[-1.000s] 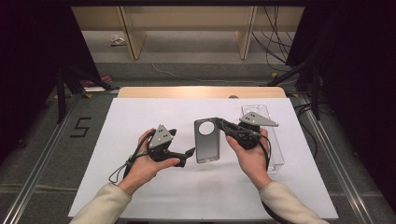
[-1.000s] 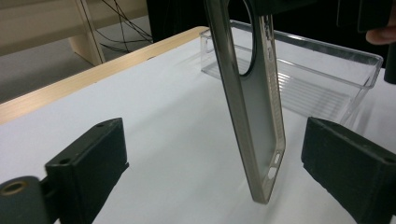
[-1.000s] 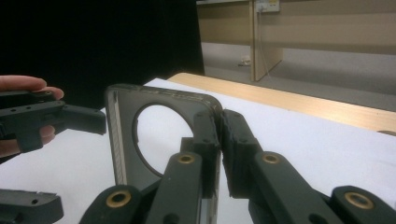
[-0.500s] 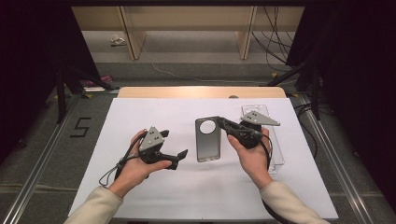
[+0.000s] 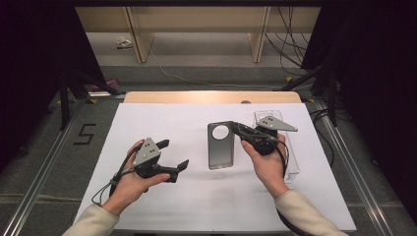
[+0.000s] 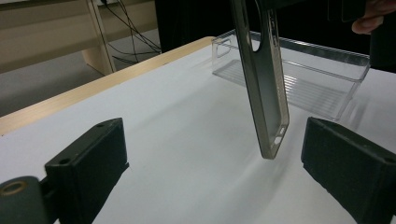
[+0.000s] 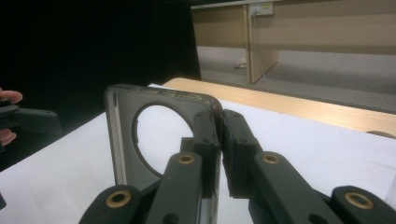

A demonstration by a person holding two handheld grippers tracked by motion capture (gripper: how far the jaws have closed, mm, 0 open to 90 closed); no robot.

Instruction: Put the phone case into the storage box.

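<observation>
Smooth grey plastic phone case (image 5: pixel 220 146) (semi-translucent), clear ribbed plastic tray (image 6: pixel 299 77), matt white tabletop (image 5: pixel 162 123)

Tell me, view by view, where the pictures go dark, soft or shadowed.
High view: bright white table, black surroundings. Left gripper view: phone case sharp, faint shadow under it, clear tray slightly soft. Right gripper view: near jaws blurred, left background black.

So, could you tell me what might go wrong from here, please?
1. The right gripper pinches the phone case only by one edge near the top, so the case, hanging clear of the table, could swing or slip out.
2. The left gripper is open and near the case's lower end; closing off-centre might knock or twist it.
3. The clear tray stands just behind, so a swing could bump it.
</observation>
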